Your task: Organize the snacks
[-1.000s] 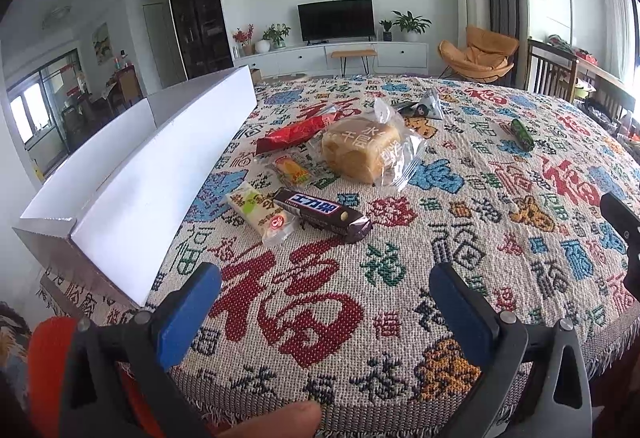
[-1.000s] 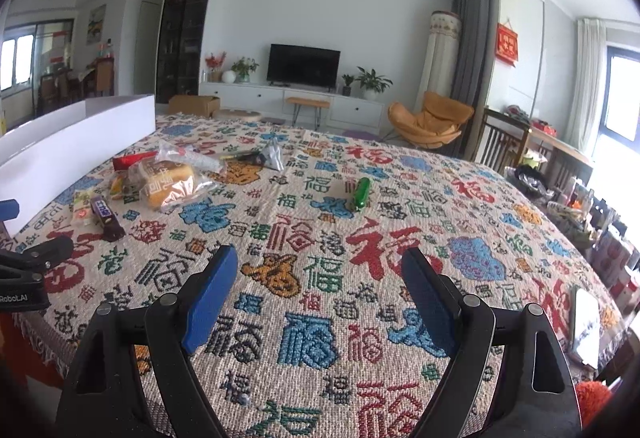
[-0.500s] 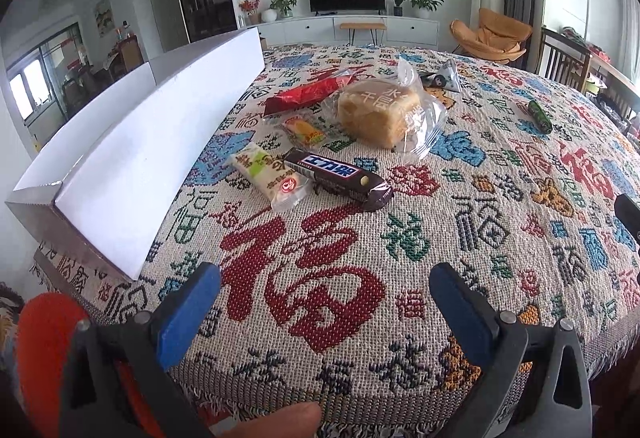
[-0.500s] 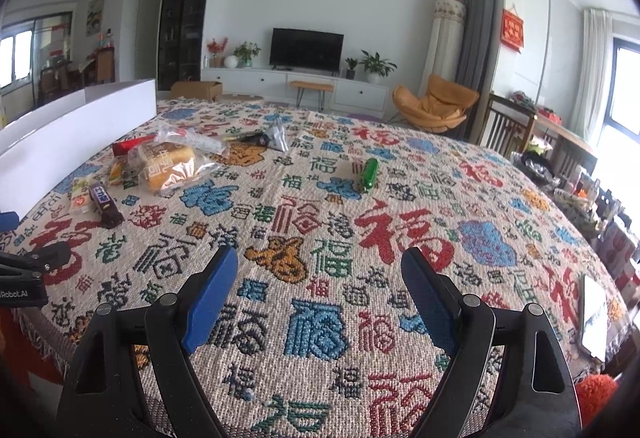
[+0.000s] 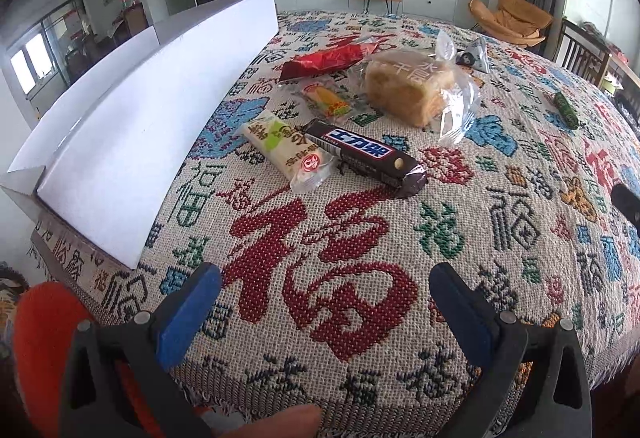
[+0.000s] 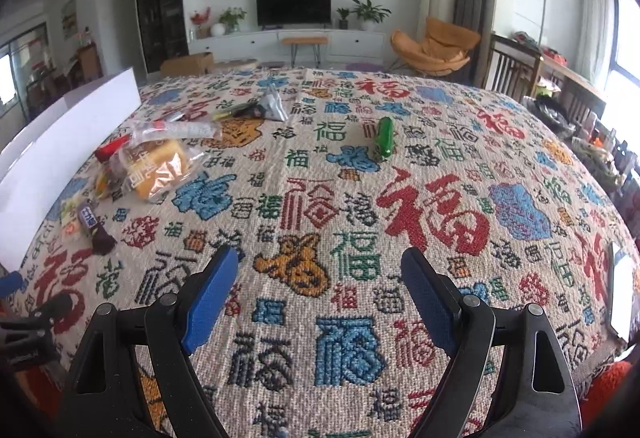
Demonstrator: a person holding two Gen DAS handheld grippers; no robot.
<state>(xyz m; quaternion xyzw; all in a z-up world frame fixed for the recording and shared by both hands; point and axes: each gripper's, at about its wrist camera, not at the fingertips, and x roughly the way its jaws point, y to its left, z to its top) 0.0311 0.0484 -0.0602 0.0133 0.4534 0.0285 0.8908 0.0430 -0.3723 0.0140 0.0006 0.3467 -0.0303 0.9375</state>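
I've moved L hand-held gripper (image 5: pixel 325 296) closer to the choc bar (image 5: pixel 366 157), w/ jaws wide, empty; R hand-held gripper (image 6: pixel 320 276) also wide, empty, well right of bar.

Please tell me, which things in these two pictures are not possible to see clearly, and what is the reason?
- White box, left wrist view: its inside is hidden by its near wall.
- Small silver packet, right wrist view: print too small to read.
- Green snack, left wrist view: too small and distorted near the edge to identify.
- Flat white object, right wrist view: cut off by the picture's edge.
- Left hand-held gripper, right hand-held gripper: open, holding nothing.
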